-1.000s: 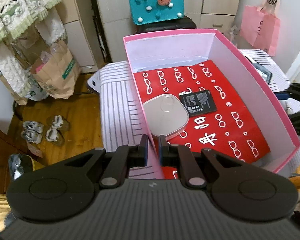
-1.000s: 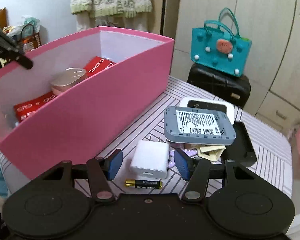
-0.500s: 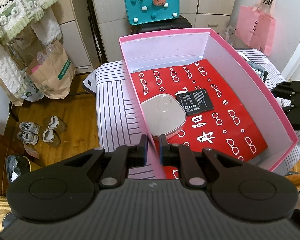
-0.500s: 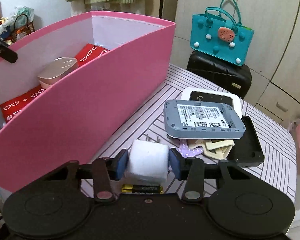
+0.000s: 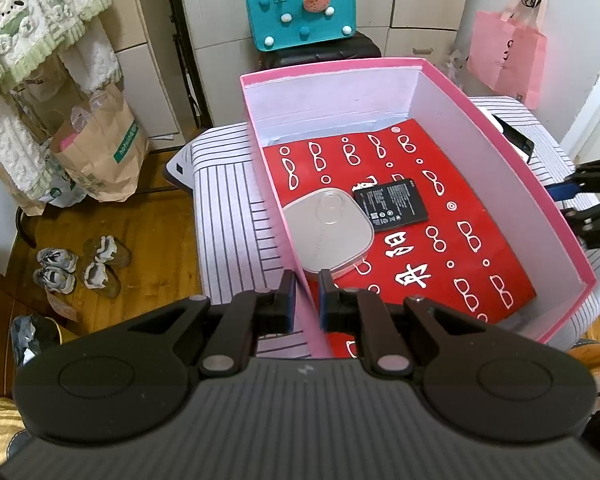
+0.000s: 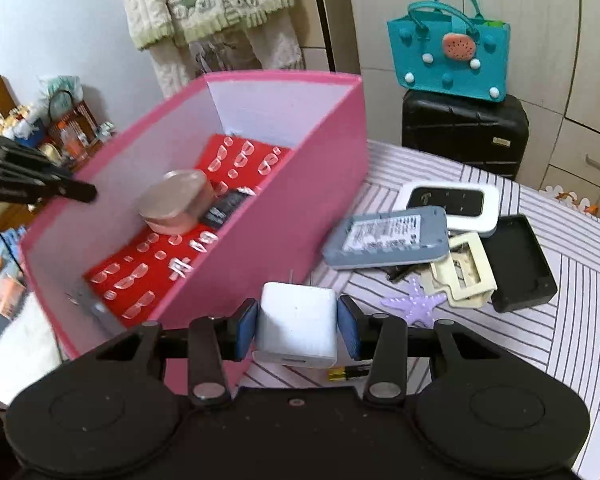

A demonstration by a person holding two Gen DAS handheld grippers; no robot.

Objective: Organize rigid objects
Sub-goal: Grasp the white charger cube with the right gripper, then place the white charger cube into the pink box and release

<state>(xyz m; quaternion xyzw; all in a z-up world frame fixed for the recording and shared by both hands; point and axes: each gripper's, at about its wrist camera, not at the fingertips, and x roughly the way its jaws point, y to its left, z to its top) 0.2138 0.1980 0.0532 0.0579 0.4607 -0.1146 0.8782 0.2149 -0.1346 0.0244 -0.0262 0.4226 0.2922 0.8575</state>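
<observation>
My left gripper [image 5: 305, 307] is shut on the near left wall of the pink box [image 5: 274, 184]. Inside the box lie a white rounded case [image 5: 326, 234] and a black battery [image 5: 391, 205] on a red sheet. My right gripper [image 6: 298, 326] is shut on a white charger plug [image 6: 296, 330], held above the striped table beside the box's outer wall [image 6: 284, 248], prongs pointing forward. On the table lie a grey router cover [image 6: 390, 238], a white router [image 6: 448, 202], a black tray [image 6: 520, 262], a cream frame [image 6: 466, 276], a purple starfish [image 6: 414, 304] and an AA battery [image 6: 350, 372].
A teal bag [image 6: 450, 58] sits on a black suitcase [image 6: 466, 132] beyond the table. A paper bag [image 5: 100, 148] and shoes [image 5: 80, 266] lie on the wood floor left of the table. A pink bag [image 5: 508, 54] hangs at the far right.
My right gripper closed on the white charger plug and lifted it off the table, swinging left toward the pink box. My left gripper stays clamped on the box wall.
</observation>
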